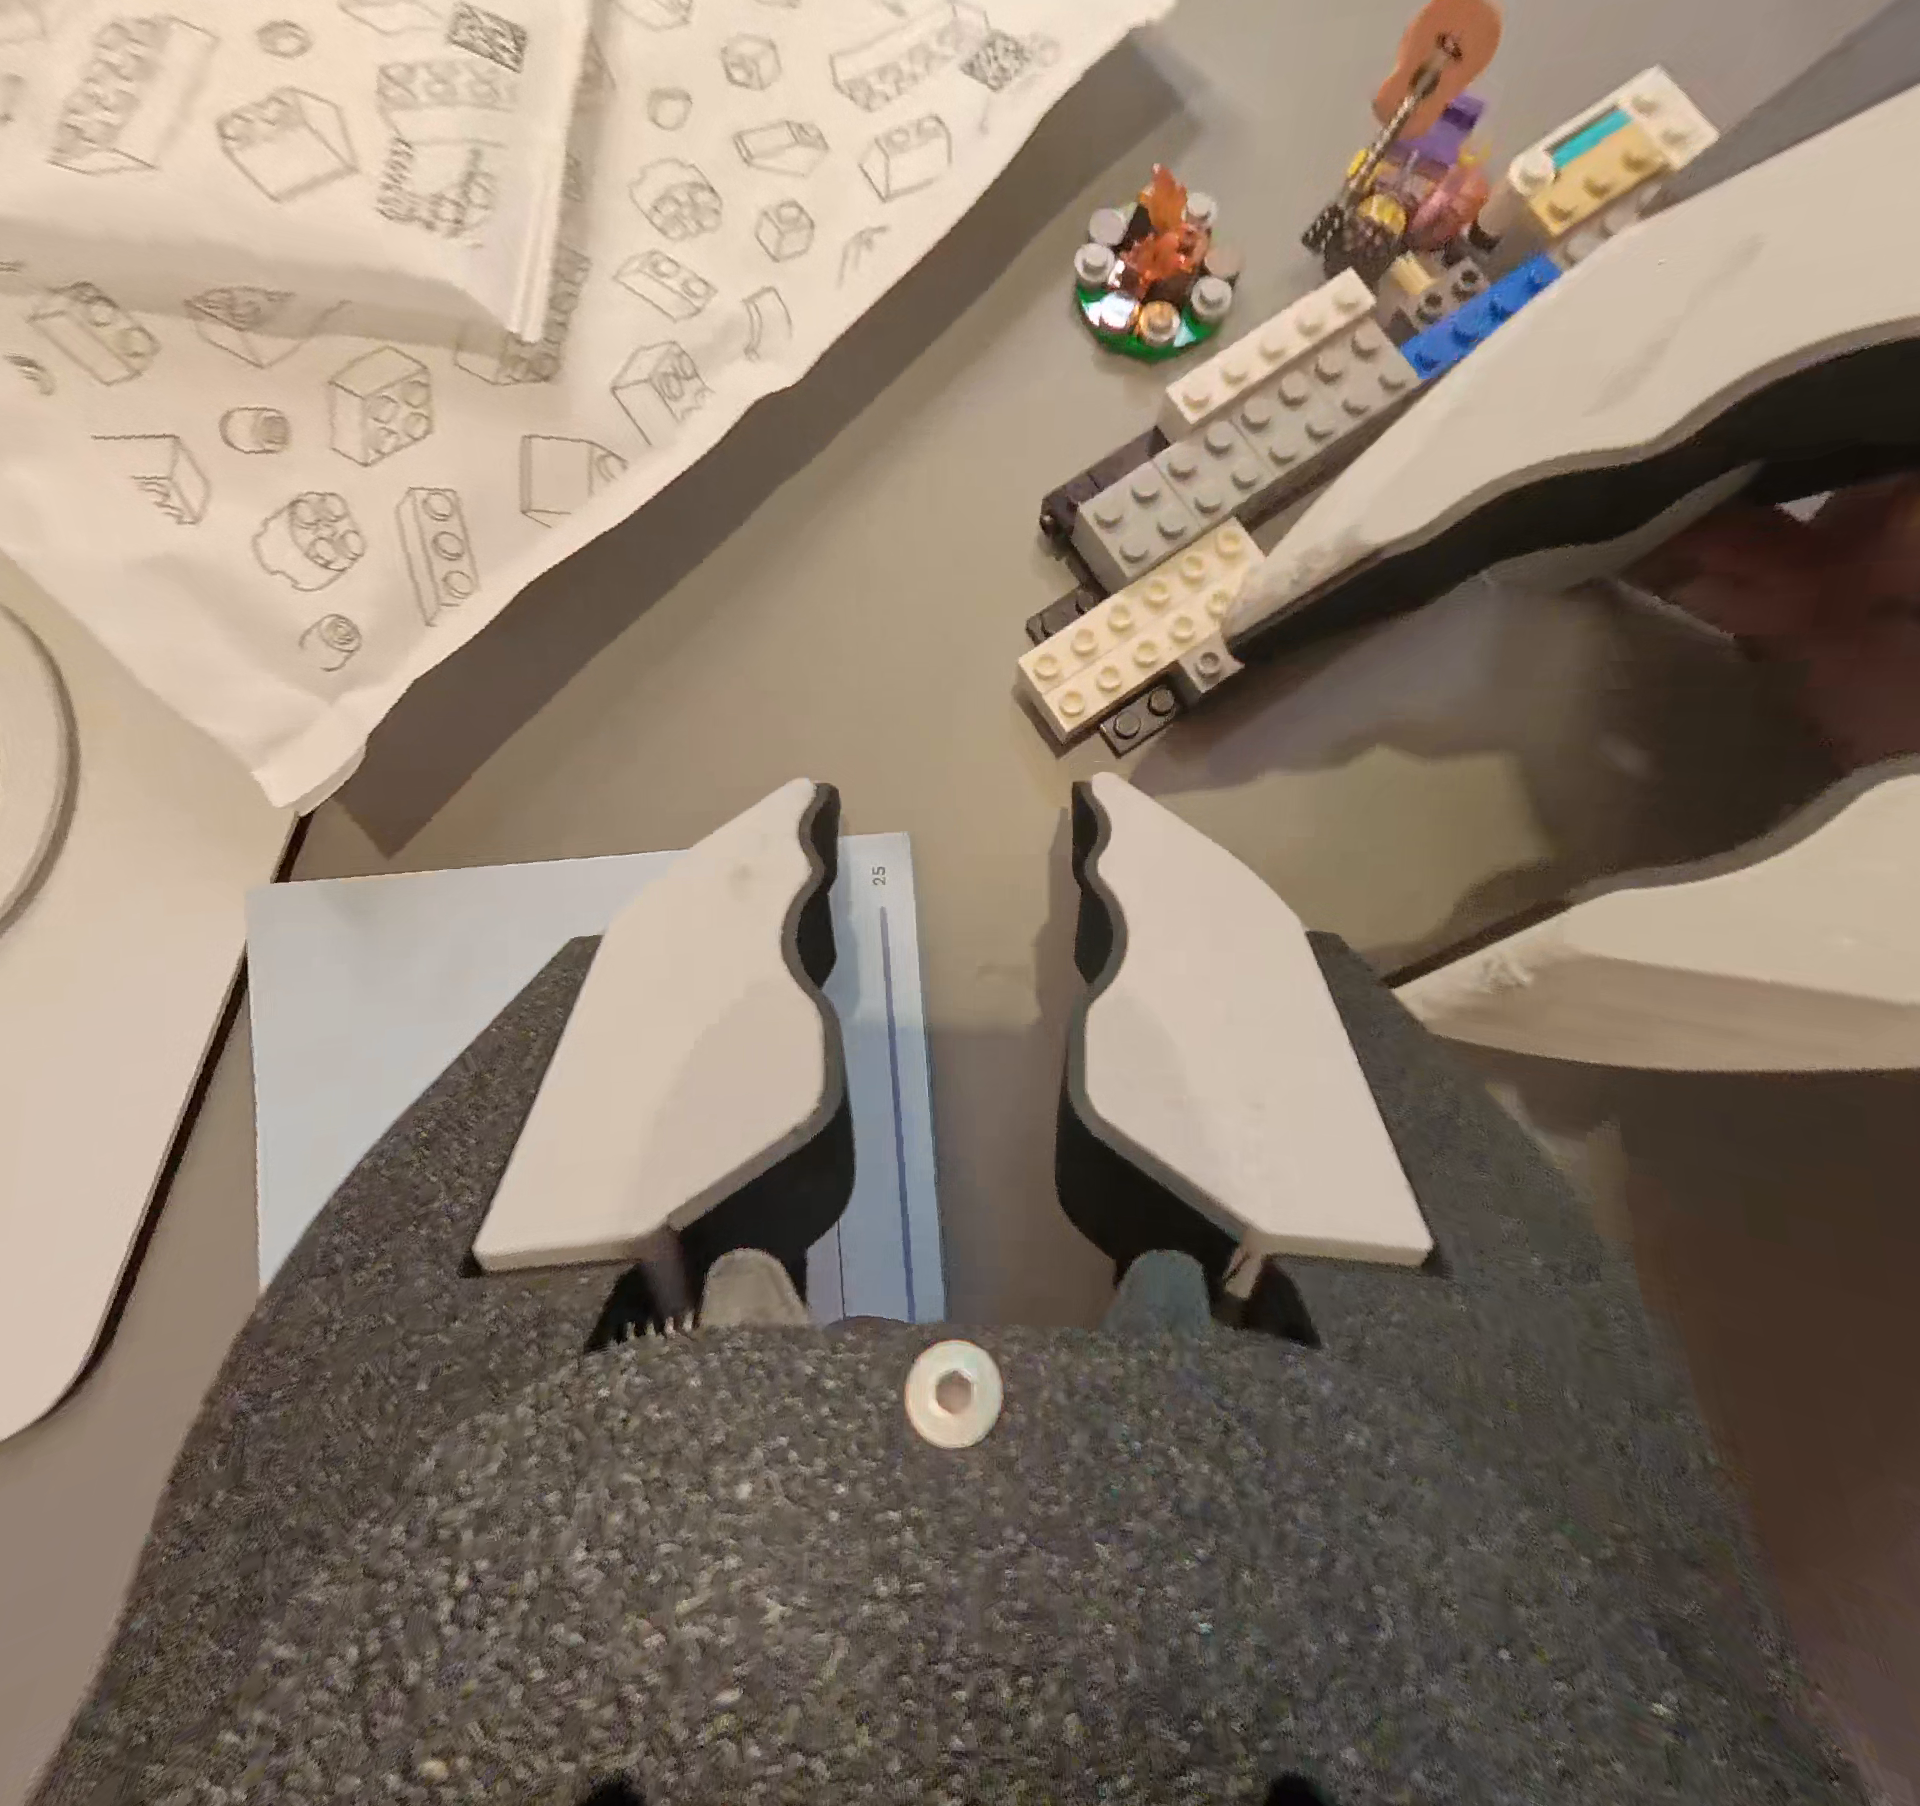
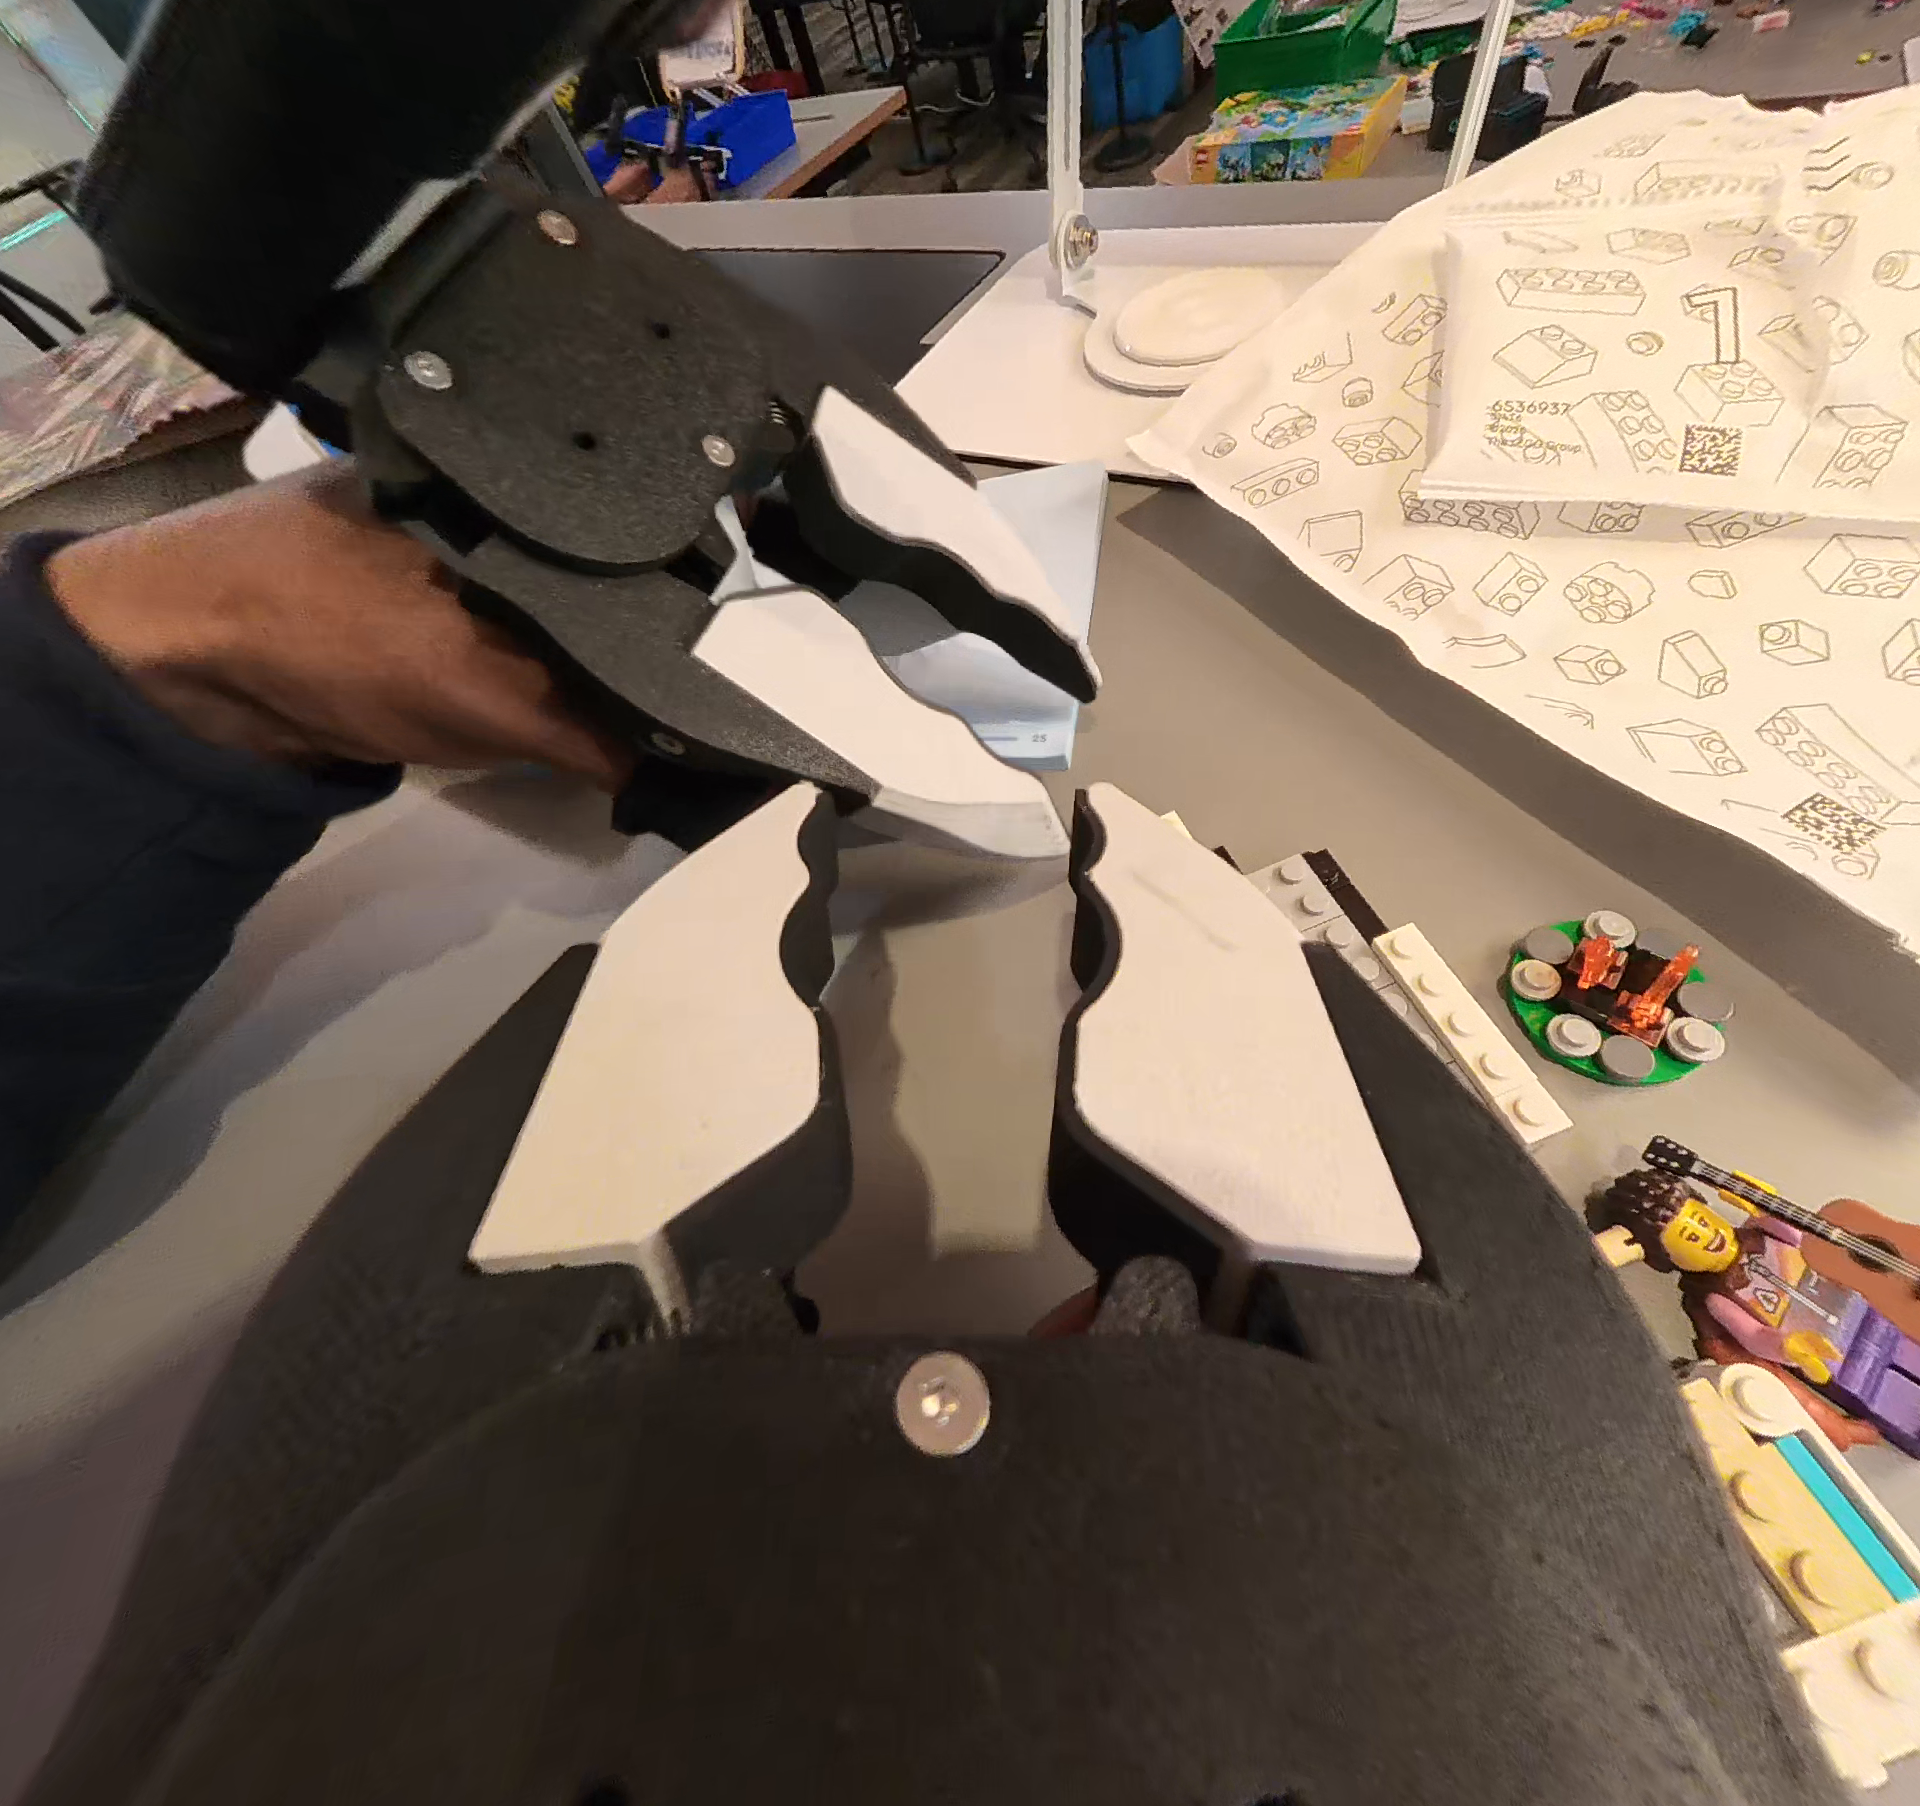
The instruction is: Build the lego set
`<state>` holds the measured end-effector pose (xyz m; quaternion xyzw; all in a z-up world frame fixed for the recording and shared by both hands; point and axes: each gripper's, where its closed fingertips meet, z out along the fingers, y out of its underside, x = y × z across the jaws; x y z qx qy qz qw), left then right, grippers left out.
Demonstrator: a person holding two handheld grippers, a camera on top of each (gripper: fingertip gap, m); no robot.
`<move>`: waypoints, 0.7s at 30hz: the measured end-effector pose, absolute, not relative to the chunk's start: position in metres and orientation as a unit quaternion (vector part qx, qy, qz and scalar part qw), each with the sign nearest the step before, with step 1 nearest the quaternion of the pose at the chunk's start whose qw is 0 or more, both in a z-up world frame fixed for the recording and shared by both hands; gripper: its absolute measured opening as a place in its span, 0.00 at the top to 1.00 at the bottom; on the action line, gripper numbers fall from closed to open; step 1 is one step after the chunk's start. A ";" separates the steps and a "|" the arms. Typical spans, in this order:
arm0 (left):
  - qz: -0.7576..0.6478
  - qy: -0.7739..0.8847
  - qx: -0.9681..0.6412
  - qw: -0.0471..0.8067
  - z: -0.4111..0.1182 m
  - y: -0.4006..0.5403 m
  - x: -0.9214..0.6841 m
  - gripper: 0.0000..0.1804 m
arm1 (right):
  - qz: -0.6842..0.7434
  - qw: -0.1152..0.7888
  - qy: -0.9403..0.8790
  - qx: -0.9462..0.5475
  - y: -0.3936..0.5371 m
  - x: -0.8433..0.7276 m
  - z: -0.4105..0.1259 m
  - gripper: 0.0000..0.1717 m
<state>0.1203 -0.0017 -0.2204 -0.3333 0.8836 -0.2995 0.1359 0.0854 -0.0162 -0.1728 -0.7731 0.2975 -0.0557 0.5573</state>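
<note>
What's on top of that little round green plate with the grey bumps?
On the green plate stand see-through orange flame pieces on a dark middle, ringed by round grey studs. What holds the flames underneath is covered.

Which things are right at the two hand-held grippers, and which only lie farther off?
At the grippers: light blue booklet, under the open left hand-held gripper; grey and cream brick assembly, beside a fingertip of the open right hand-held gripper.
Farther off: campfire model; guitar minifigure; printed paper bags.
</note>
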 end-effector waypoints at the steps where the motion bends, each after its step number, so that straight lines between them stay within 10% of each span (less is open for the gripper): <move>1: -0.293 0.888 -0.328 0.132 -0.222 -0.001 0.120 0.74 | -0.057 0.558 0.297 -0.773 -0.016 0.085 -0.172 0.75; 21: -0.273 0.898 -0.319 0.127 -0.227 0.002 0.118 0.73 | -0.049 0.563 0.294 -0.771 -0.016 0.085 -0.172 0.75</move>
